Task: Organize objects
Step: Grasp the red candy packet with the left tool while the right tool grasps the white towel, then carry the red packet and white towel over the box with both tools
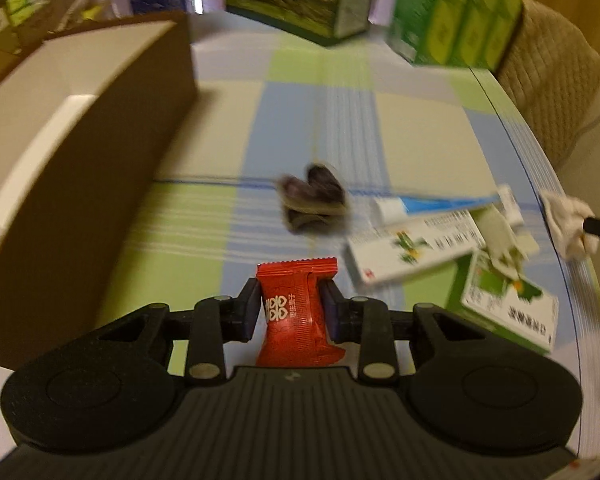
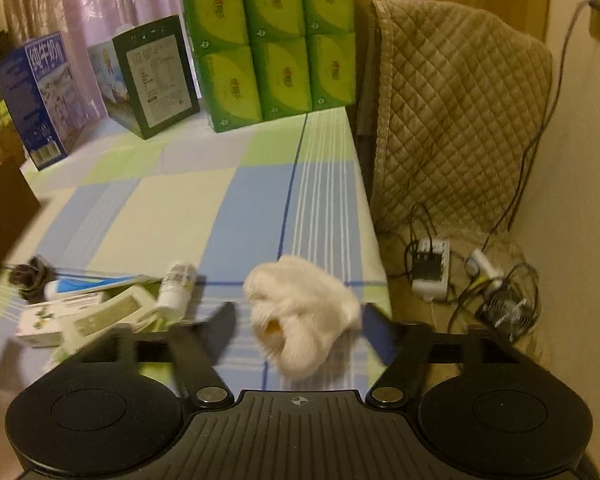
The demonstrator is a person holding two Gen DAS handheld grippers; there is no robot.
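Note:
My left gripper [image 1: 292, 314] is shut on a red candy packet [image 1: 296, 284], held upright above the checked tablecloth [image 1: 300, 112]. A brown cardboard box [image 1: 100, 152] stands close on its left. My right gripper [image 2: 298, 326] is open, its blurred fingers [image 2: 222, 326] on either side of a white balled sock [image 2: 300, 300] by the table's right edge. That white sock [image 1: 568, 220] also shows at the far right in the left wrist view. A dark rolled sock [image 1: 312, 200], medicine boxes [image 1: 412, 248], a toothpaste tube [image 2: 92, 284] and a small white bottle [image 2: 176, 284] lie in a cluster.
Green tissue packs [image 2: 272, 40] and two milk cartons [image 2: 152, 76] [image 2: 40, 96] stand along the table's far side. Beyond the right edge is a quilted chair cover [image 2: 460, 120] with a charger [image 2: 432, 268], cables and a small fan [image 2: 508, 312].

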